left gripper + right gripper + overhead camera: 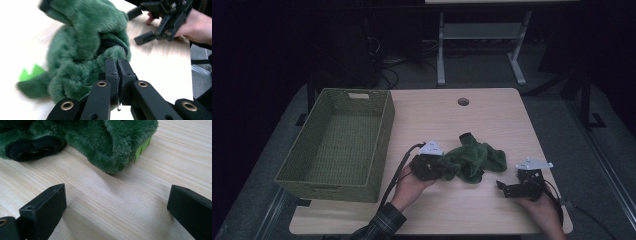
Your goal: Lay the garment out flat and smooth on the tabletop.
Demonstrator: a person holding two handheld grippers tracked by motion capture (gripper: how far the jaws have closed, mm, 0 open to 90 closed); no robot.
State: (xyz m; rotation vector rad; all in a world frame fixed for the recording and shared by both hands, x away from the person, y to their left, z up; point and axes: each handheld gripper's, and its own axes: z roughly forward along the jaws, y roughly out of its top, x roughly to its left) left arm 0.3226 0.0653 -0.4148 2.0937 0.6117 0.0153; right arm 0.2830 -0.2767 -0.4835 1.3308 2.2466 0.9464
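A dark green plush garment, fluffy with a black cuff and a bright green jagged trim, lies crumpled near the middle of the table, nearer its front edge than its back, one furry fold pinched and lifted at its left end.

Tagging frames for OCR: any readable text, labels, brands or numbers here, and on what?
None readable.
Green plush toy: no tag or print visible.
Green woven basket: a pale patch on its far rim, too small to tell whether it carries text.
Left gripper and right gripper: plain black jaws, no markings.
Wooden table: bare.
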